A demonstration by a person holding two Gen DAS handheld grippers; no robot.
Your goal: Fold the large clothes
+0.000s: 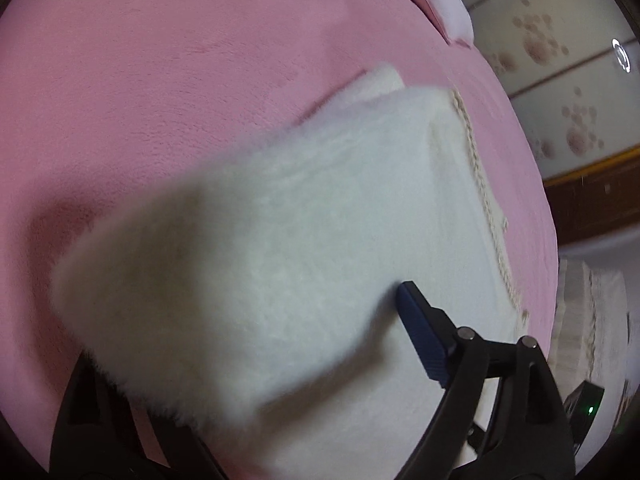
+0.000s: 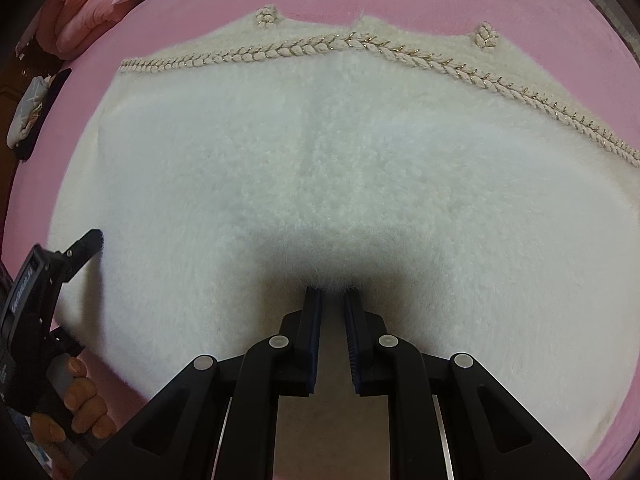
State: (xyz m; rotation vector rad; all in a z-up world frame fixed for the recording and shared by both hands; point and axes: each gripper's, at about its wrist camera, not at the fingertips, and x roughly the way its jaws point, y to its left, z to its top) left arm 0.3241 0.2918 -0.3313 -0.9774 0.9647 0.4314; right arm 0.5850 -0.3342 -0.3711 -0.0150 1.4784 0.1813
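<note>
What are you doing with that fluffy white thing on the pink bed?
A person is folding a fluffy white sweater on a pink blanket, using two handheld grippers. The right gripper points down and pinches the sweater's near edge. The left gripper is at the sweater's side, jaws wide apart, with a folded-over flap lying between them.

Both wrist cams close over sweater [image 2: 320, 168]

- left gripper [image 1: 256, 320]: one finger hidden behind the blurred sweater fold [image 1: 224, 264].
- right gripper [image 2: 333, 294]: tips sunk in sweater [image 2: 320, 160] fuzz, grip unclear.
- sweater's right side cut off by frame edge.
</note>
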